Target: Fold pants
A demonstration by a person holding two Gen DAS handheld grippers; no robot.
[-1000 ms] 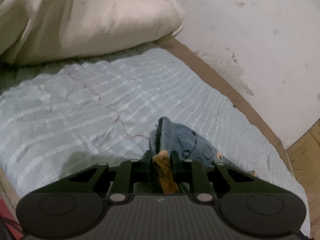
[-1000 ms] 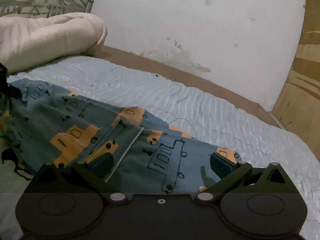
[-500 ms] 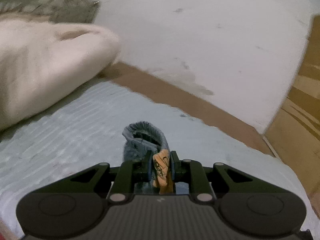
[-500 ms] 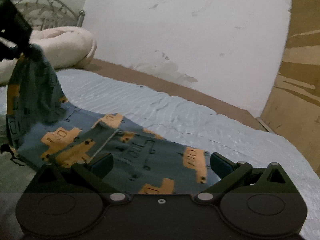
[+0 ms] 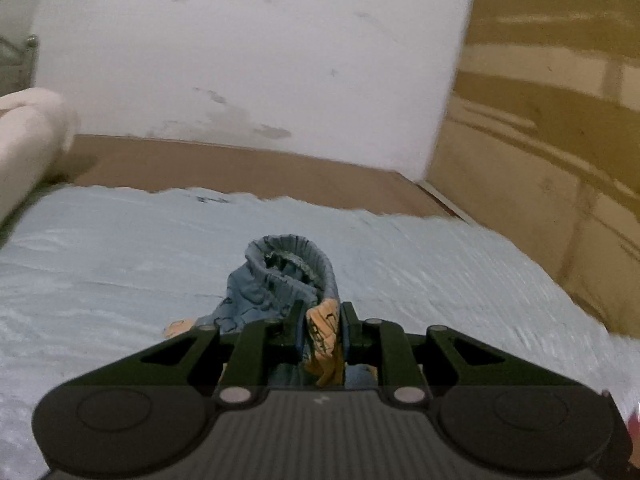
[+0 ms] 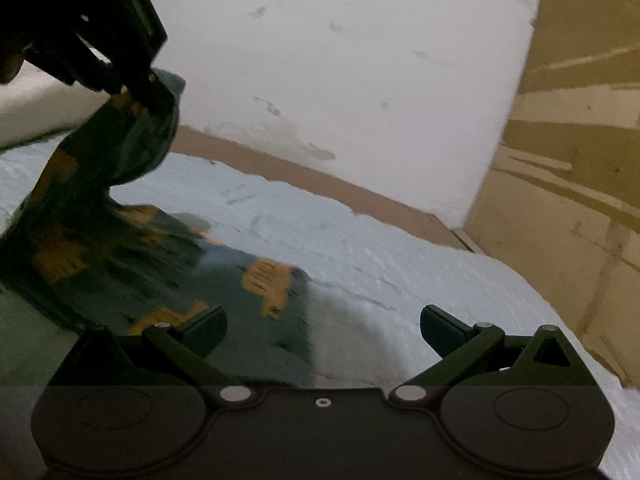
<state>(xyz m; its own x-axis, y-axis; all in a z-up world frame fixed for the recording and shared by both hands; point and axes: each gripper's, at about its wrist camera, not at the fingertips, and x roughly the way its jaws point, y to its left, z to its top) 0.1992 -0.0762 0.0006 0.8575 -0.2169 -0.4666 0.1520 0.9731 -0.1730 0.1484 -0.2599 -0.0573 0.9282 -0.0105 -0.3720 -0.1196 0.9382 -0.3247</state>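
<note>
The pants [image 6: 132,264] are blue-grey with orange vehicle prints and lie on a pale blue bed sheet [image 6: 360,248]. My left gripper [image 5: 322,322] is shut on a bunched, gathered end of the pants [image 5: 288,280]. In the right wrist view that left gripper [image 6: 140,88] holds the cloth lifted at the upper left, with the fabric hanging down to the bed. My right gripper [image 6: 322,326] is open low over the sheet, its left finger above the flat part of the pants and nothing between the fingers.
A cream duvet [image 5: 28,140] lies bunched at the left. A brown bed frame edge [image 5: 240,168] runs along a stained white wall [image 5: 256,60]. A wooden panel [image 5: 552,140] stands at the right.
My left gripper lifted the held end of the pants off the bed and swung it to the right. The right gripper slid right, so the flat pants now lie further left in its view.
</note>
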